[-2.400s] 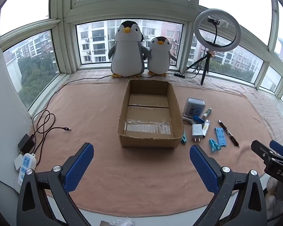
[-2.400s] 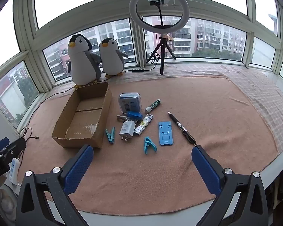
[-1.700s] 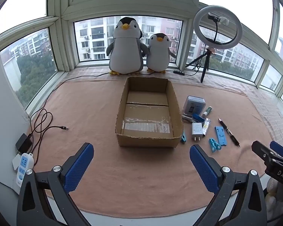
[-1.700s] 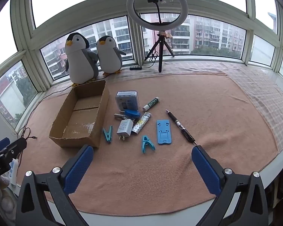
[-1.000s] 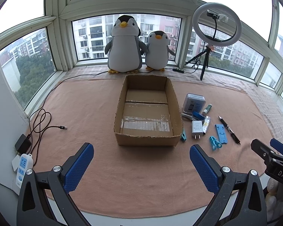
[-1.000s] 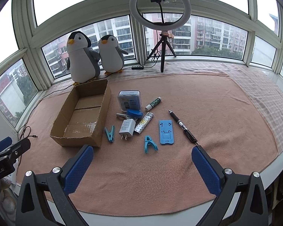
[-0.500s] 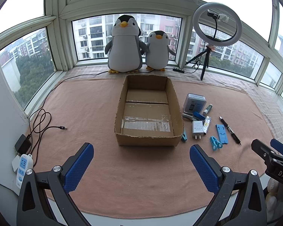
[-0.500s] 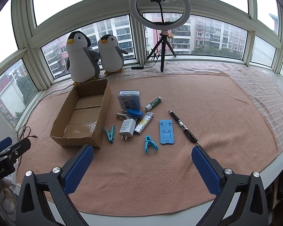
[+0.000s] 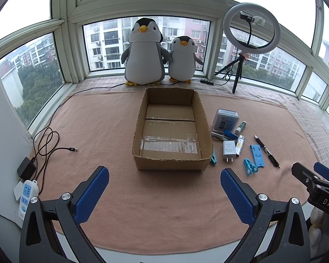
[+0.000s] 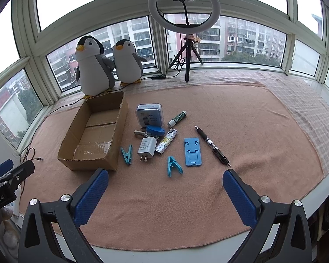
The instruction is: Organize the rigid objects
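An empty open cardboard box lies on a pink cloth. To its right lie small items: a grey square case, a white charger, a blue phone stand, a black pen, a patterned lighter, a white-capped glue stick, a blue round item and two teal clips. My left gripper is open and empty, in front of the box. My right gripper is open and empty, in front of the items.
Two plush penguins stand at the window behind the box. A ring light on a tripod stands at the back right. A cable and power strip lie at the left edge.
Both grippers have drifted only slightly; the views have shifted a little. Nothing on the cloth has moved and both grippers stay open.
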`<action>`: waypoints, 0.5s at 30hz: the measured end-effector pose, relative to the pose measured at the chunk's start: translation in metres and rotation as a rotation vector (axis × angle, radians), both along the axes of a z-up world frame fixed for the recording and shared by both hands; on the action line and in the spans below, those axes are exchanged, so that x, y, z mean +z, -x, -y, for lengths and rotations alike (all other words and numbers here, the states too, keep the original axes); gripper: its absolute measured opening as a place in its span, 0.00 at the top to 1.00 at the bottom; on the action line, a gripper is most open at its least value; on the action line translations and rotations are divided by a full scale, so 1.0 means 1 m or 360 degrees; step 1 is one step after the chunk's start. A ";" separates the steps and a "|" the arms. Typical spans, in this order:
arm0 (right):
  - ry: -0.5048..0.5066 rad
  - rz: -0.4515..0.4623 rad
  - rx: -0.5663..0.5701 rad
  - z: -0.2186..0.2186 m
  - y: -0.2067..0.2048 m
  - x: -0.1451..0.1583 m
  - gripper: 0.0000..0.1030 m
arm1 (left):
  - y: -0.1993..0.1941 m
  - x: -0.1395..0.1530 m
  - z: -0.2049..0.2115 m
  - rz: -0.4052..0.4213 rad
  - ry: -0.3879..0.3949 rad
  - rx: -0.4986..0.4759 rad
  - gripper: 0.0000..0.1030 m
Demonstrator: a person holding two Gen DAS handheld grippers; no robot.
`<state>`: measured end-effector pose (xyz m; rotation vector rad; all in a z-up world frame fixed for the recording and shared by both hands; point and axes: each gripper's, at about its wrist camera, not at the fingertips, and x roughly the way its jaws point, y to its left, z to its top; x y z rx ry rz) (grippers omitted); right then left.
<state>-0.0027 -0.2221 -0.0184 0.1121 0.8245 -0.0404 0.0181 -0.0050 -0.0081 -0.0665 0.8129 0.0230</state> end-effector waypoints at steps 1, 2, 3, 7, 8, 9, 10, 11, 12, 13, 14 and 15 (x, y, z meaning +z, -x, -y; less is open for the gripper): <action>0.0001 0.0001 0.0000 0.000 0.000 0.000 0.00 | 0.000 0.000 0.000 0.0001 -0.0001 0.0000 0.00; 0.0001 0.0002 0.0001 0.000 0.000 0.000 0.00 | 0.000 0.000 0.000 0.0001 -0.0001 0.0000 0.00; 0.0001 0.0001 0.0001 0.000 0.000 0.000 0.00 | 0.000 0.000 0.000 0.0000 0.0000 -0.0001 0.00; 0.0000 0.0000 0.0000 0.000 0.000 0.000 0.00 | 0.000 0.000 0.000 0.0000 0.0000 -0.0001 0.00; -0.0001 -0.0001 -0.0001 0.000 0.000 0.000 0.00 | 0.000 0.000 0.000 0.0000 -0.0001 -0.0003 0.00; -0.0002 -0.0001 -0.0002 0.000 0.000 0.000 0.00 | 0.000 0.000 0.000 -0.0001 -0.0001 -0.0004 0.00; -0.0002 -0.0002 -0.0003 0.000 0.001 0.000 0.00 | 0.000 0.000 0.000 0.0000 -0.0001 -0.0003 0.00; -0.0002 -0.0002 -0.0003 0.000 0.001 0.000 0.00 | 0.000 0.000 0.001 0.0000 -0.0001 -0.0004 0.00; -0.0002 -0.0002 -0.0002 0.000 0.001 0.000 0.00 | 0.000 0.000 0.001 0.0000 -0.0001 -0.0003 0.00; -0.0003 -0.0003 -0.0002 0.000 0.001 0.000 0.00 | 0.000 -0.001 0.000 0.0000 -0.0001 -0.0003 0.00; -0.0003 -0.0004 -0.0002 0.000 0.001 0.000 0.00 | 0.000 -0.001 0.001 0.0000 -0.0001 -0.0004 0.00; -0.0003 -0.0005 -0.0003 0.000 0.001 0.000 0.00 | 0.000 -0.001 0.001 -0.0001 -0.0002 -0.0005 0.00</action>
